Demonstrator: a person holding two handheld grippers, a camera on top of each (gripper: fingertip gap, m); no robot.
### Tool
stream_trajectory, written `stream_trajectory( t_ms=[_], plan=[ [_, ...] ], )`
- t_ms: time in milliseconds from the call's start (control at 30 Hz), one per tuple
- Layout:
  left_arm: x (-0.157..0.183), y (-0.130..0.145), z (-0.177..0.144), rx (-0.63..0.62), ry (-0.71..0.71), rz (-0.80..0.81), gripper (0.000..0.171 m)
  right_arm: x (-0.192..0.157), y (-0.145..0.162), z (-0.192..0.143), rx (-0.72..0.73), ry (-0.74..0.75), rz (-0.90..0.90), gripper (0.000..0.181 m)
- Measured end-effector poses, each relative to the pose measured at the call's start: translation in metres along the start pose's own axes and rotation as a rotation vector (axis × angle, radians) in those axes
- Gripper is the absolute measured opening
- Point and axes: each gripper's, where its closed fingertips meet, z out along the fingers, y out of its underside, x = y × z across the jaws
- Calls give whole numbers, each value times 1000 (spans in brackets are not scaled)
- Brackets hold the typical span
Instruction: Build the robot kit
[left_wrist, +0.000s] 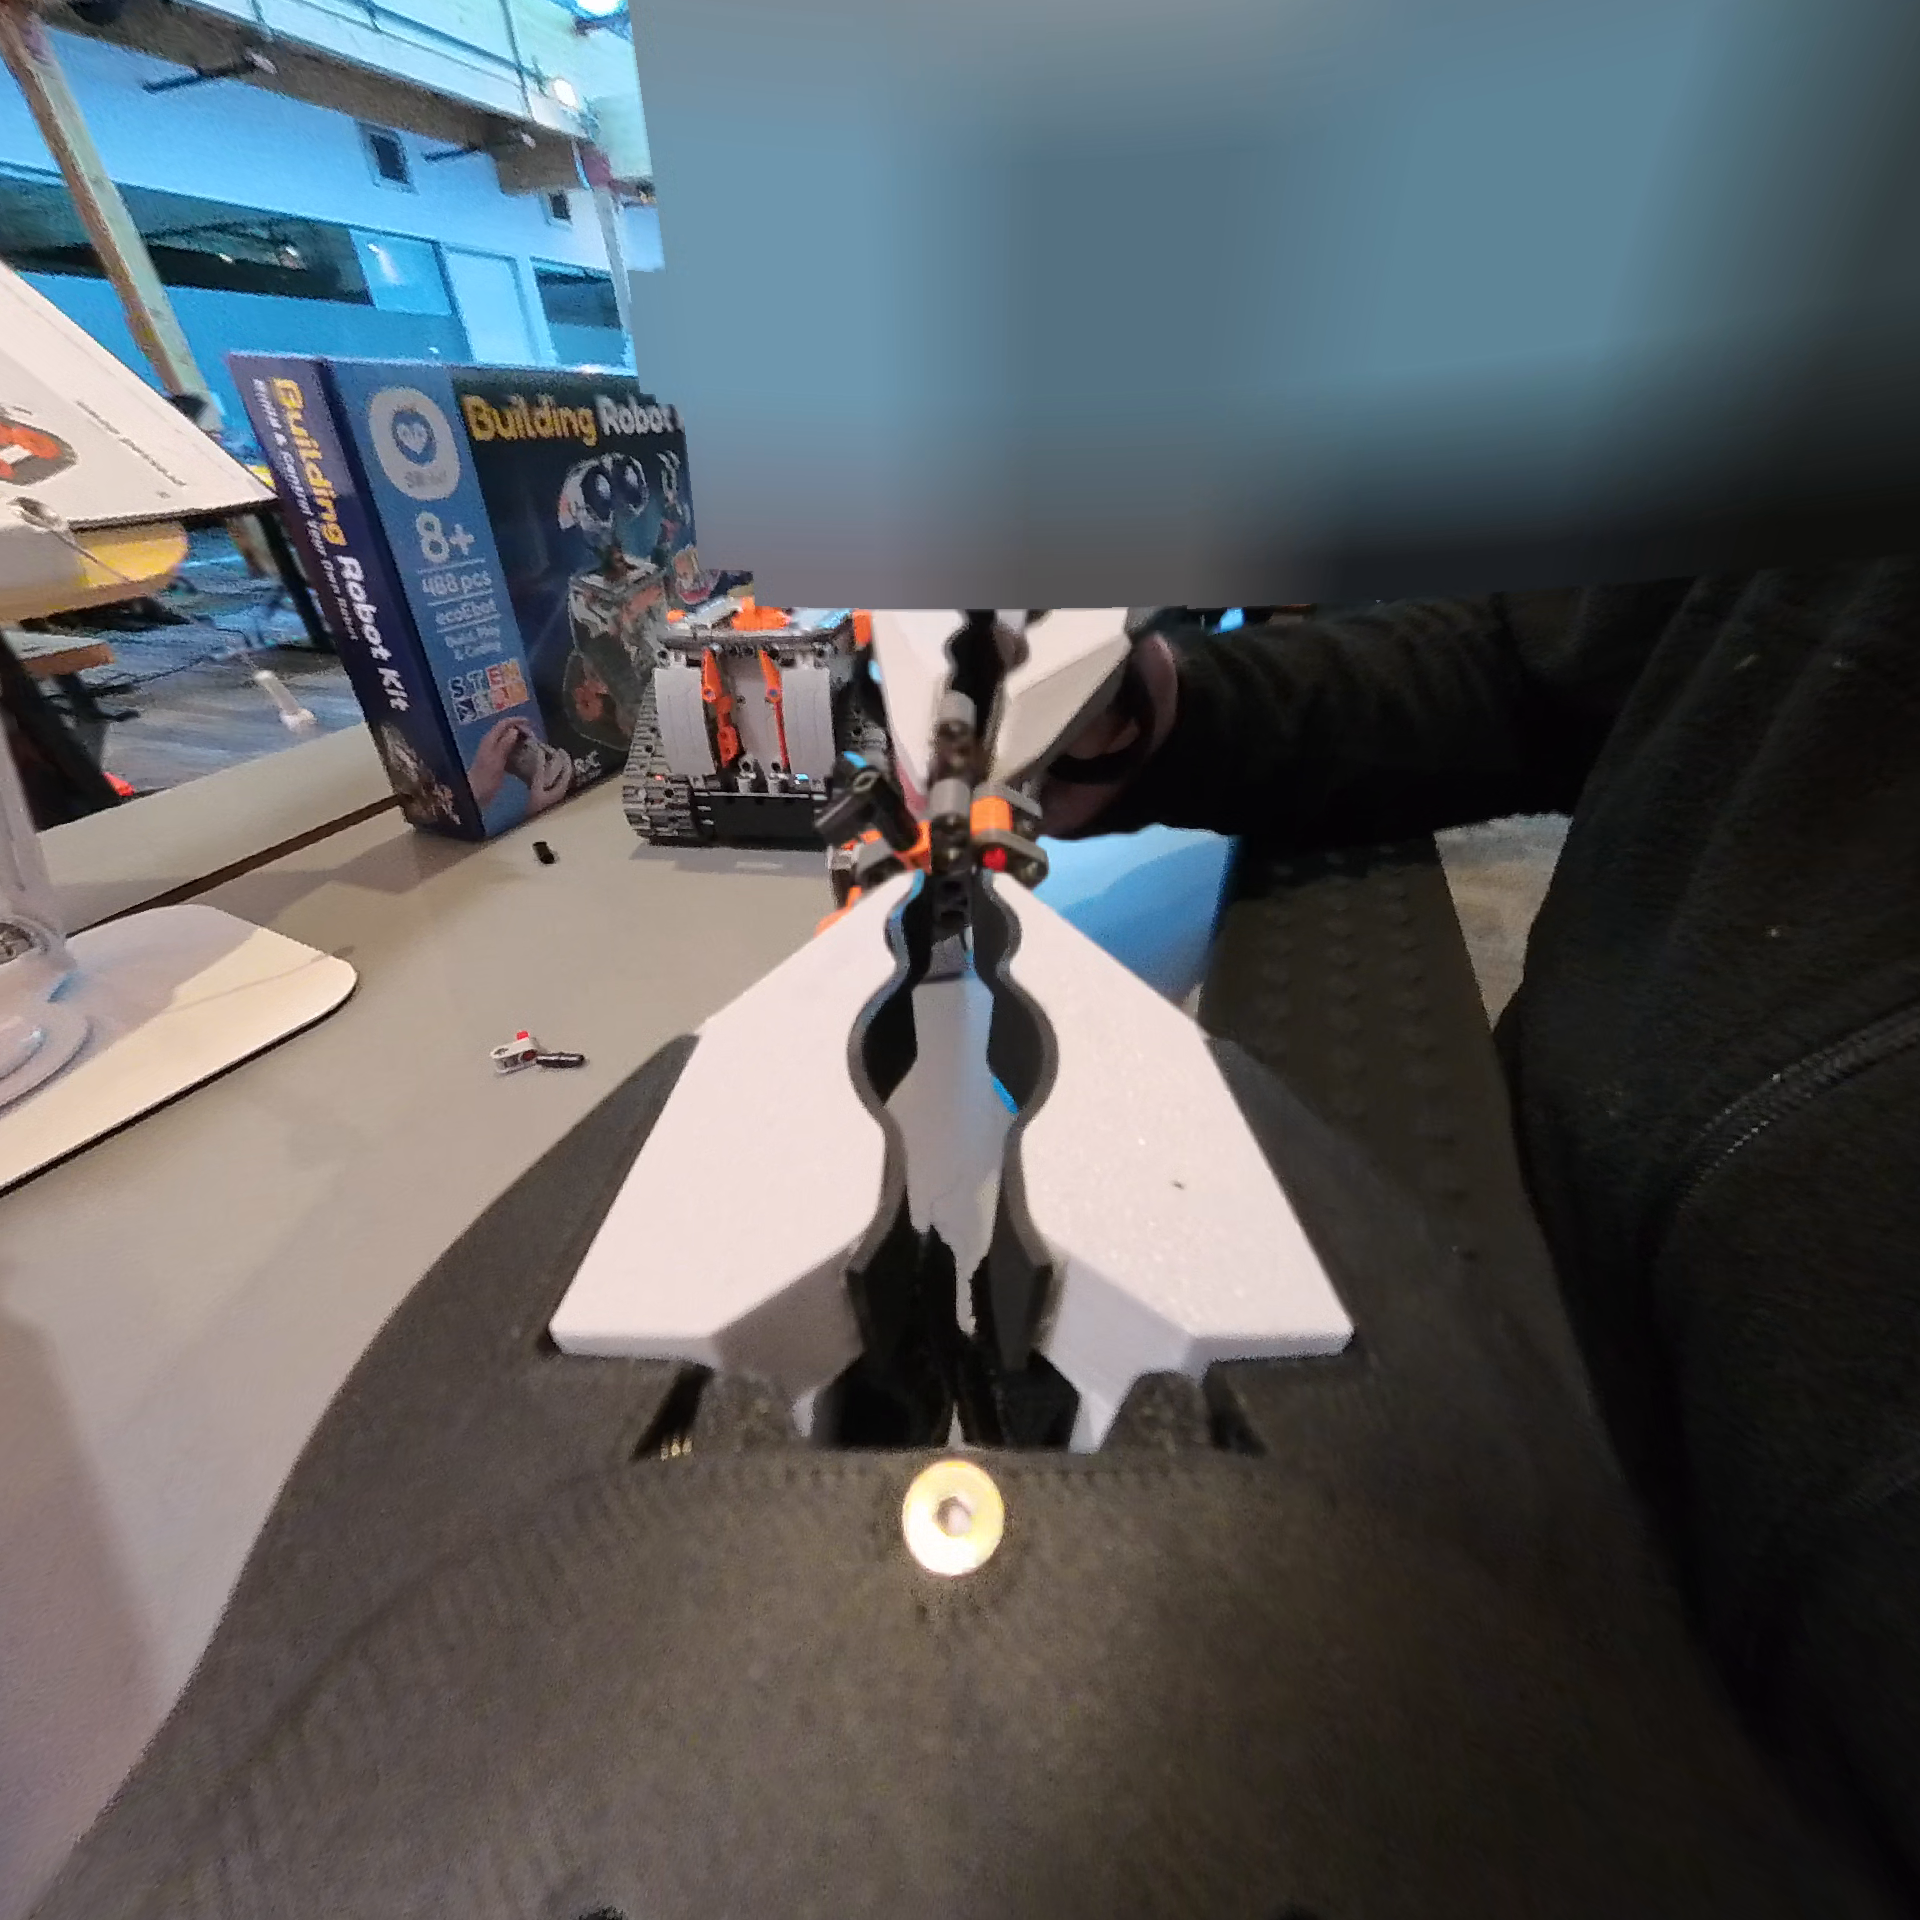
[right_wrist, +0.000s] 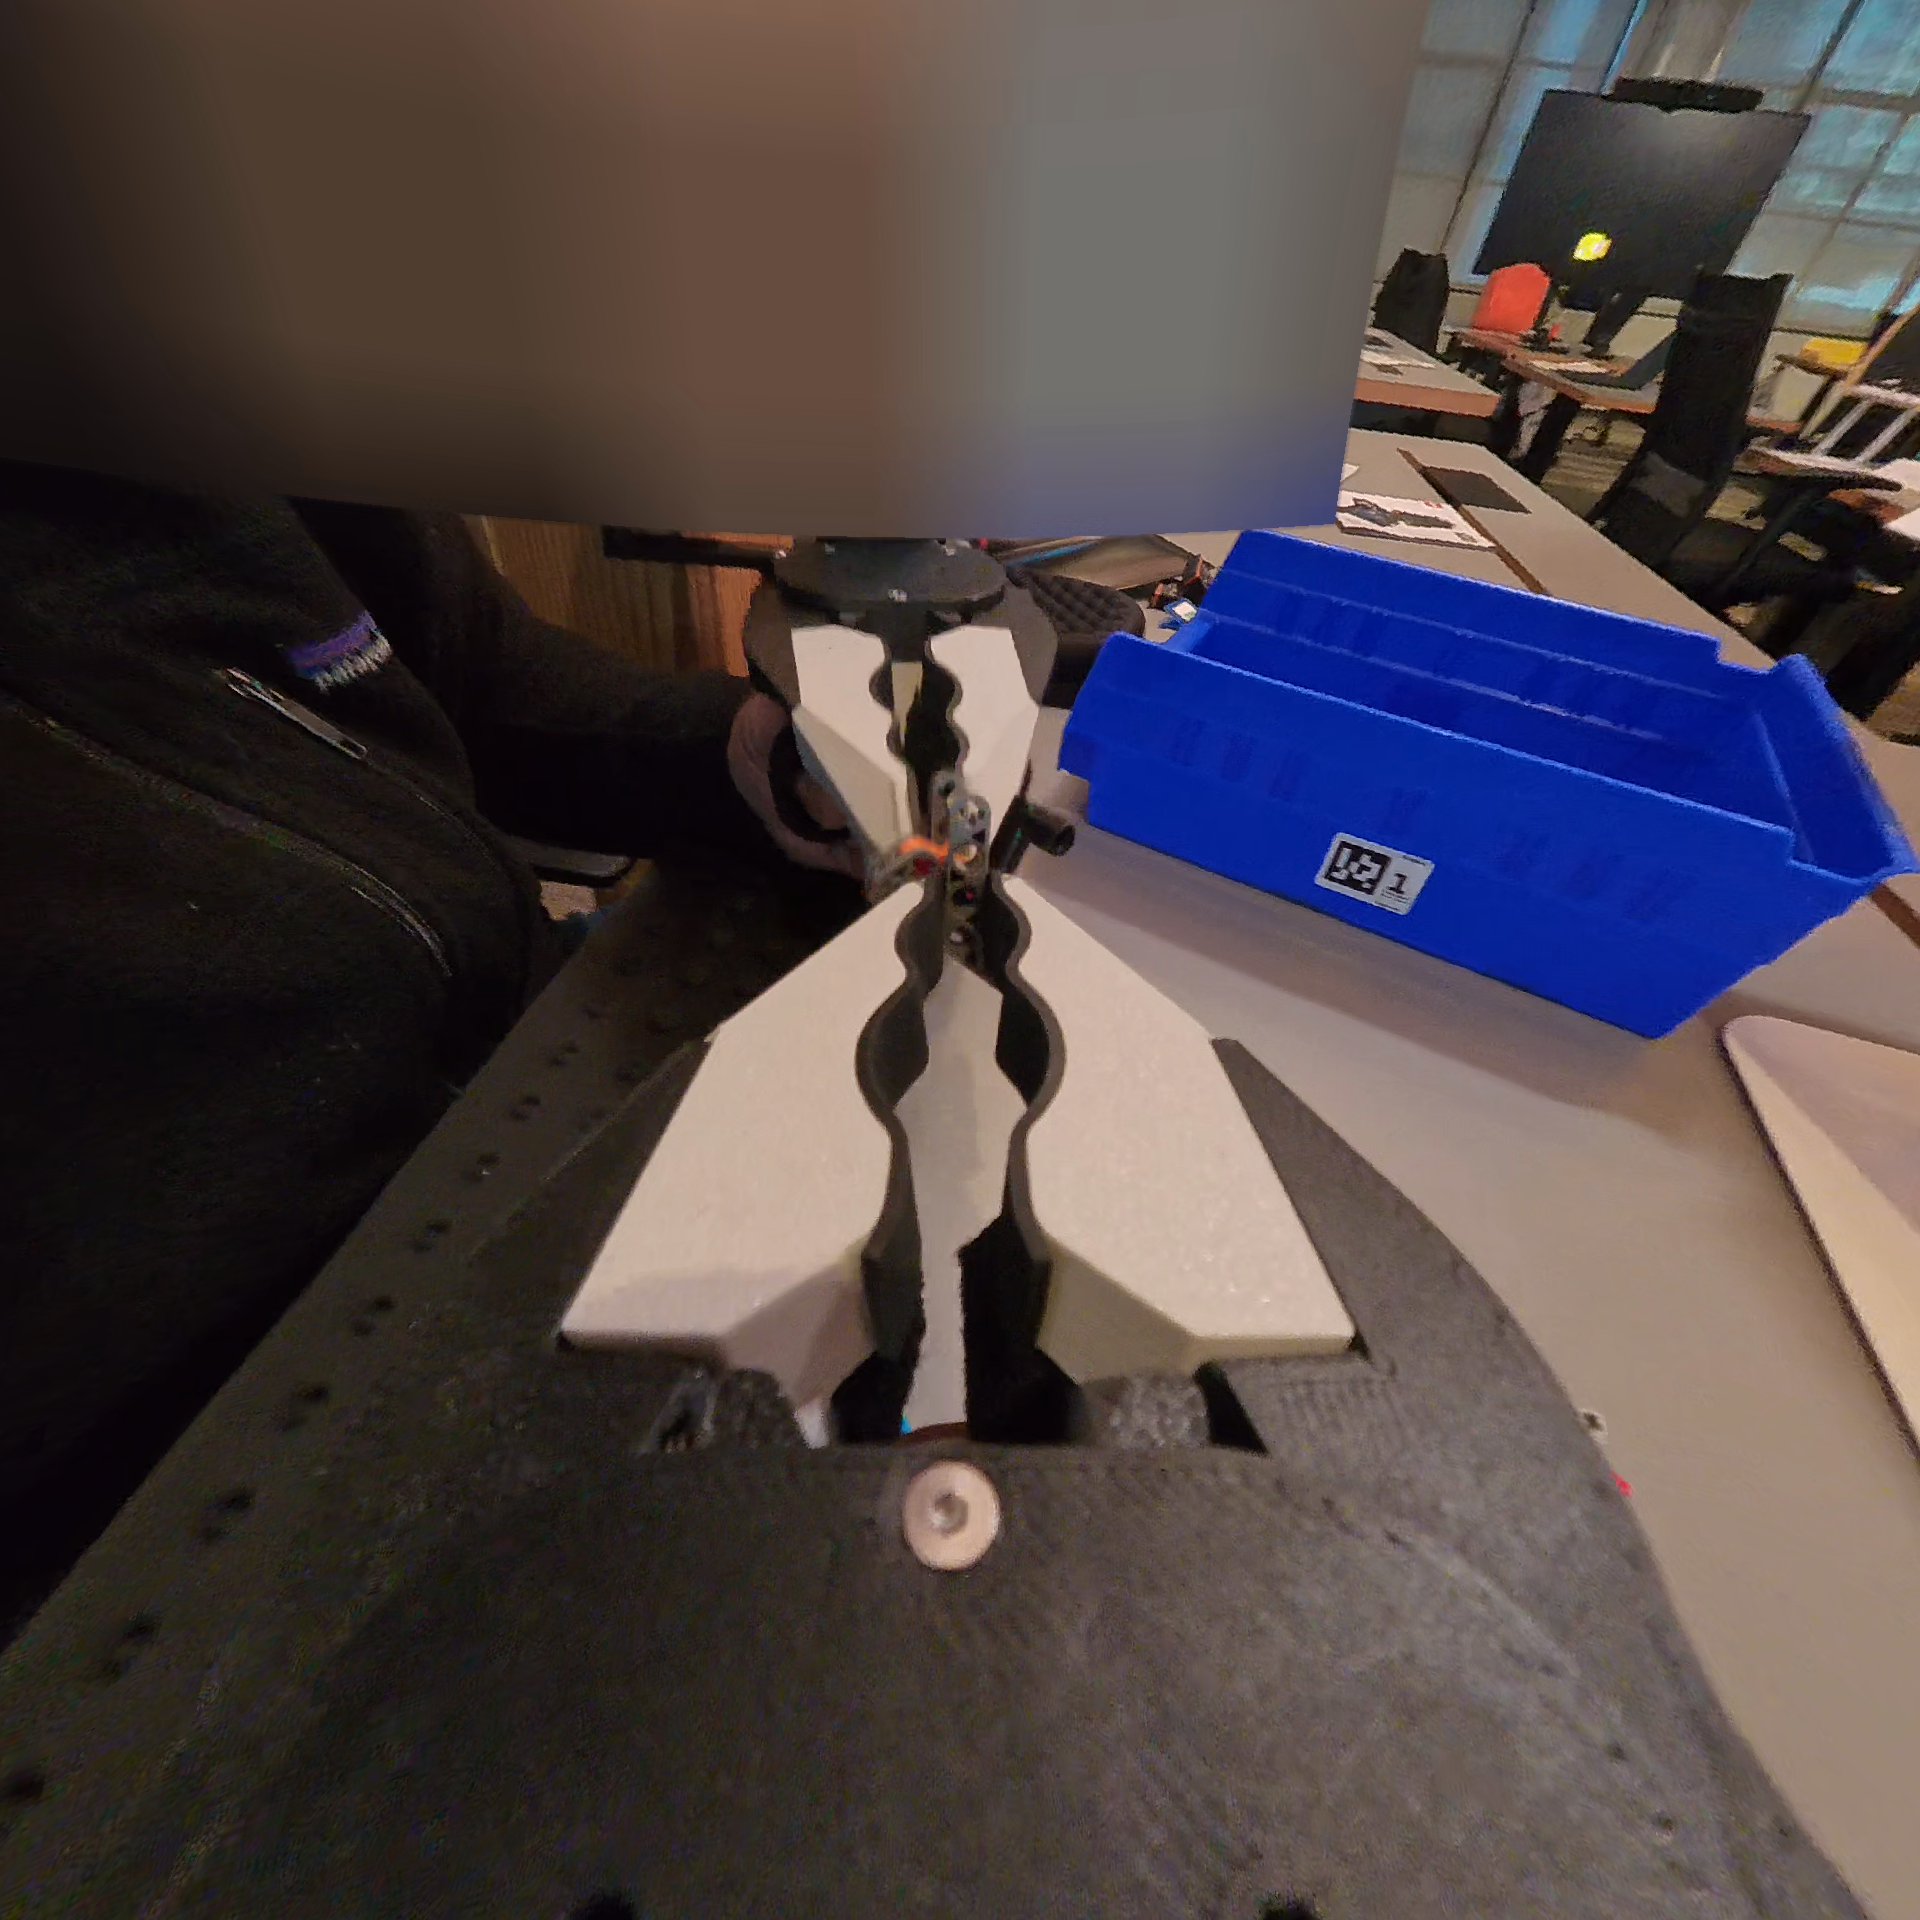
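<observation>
Toy box (left_wrist: 457, 592), tracked robot (left_wrist: 748, 727), blue bin (right_wrist: 1455, 790)

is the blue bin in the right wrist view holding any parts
No, the blue bin on the table shows only bare blue walls and dividers inside, with no parts visible in the compartments seen from here.

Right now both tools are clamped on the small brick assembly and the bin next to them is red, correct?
Not quite: the bin is blue, not red, as the right wrist view shows. The rest holds: the left tool and right tool are both shut on the small brick assembly, meeting tip to tip.
</observation>
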Motion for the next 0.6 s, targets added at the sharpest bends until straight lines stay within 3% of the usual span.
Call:
stream_trajectory(
  t_ms=[233, 433, 600],
  plan=[
    [3, 17, 8, -106, -17, 61, 6, 0, 12, -2, -71, 0, -6, 5],
    [2, 38, 9, -221, -37, 110, 6, -2, 41, -1, -184, -23, 15, 6],
    [3, 64, 8, -360, -35, 177, 6, -6, 77, 3, -381, -20, -54, 6]
  ],
)
